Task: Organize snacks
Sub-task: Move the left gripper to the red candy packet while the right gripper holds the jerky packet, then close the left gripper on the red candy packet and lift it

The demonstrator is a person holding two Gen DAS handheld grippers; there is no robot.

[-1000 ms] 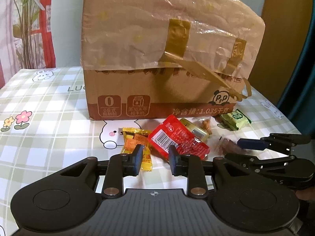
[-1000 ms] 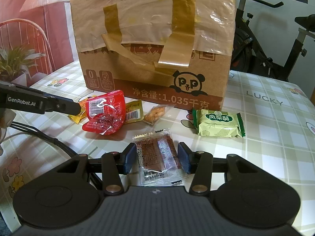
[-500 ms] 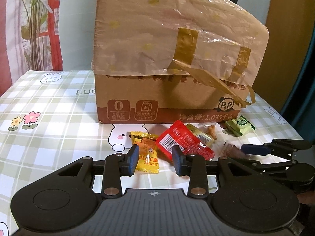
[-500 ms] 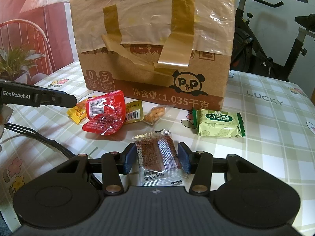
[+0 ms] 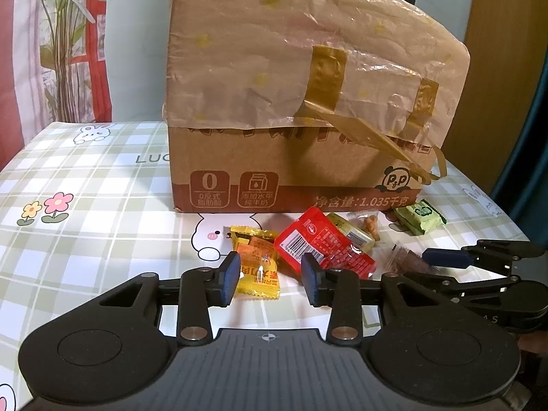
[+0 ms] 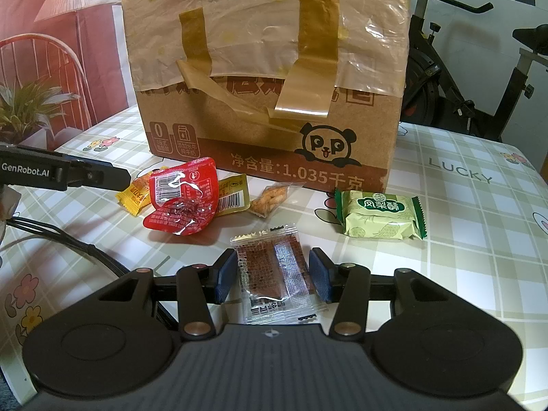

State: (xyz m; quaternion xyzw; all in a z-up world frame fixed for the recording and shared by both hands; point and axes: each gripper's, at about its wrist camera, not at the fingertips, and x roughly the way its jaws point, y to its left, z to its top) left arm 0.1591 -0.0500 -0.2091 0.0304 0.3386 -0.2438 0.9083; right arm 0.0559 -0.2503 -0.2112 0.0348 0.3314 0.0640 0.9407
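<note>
Since a second ago our left gripper [image 5: 269, 279] has drawn back a little from the snack pile, and its jaws are opening, with the yellow-and-orange foil candy packet [image 5: 255, 267] lying on the table between them, not yet pressed.

Our right gripper [image 6: 272, 280] has kept still. Its jaws straddle the clear plastic sachet of dark brown dried snack [image 6: 275, 275], part open; the sachet lies flat on the checked tablecloth [image 6: 462, 233] and we judge it ungripped.

The crinkled red plastic packet [image 6: 181, 202], the green pineapple-cake wrapper [image 6: 380, 217] and the small clear bag of orange nibbles [image 6: 269, 198] lie loose in front of the taped cardboard box [image 6: 267, 102].

To do this step well, we should lower the fingers [image 5: 229, 279] until they flank the yellow packet's thick middle, close gently so the foil does not slip, and keep clear of the red packet just beside it.
</note>
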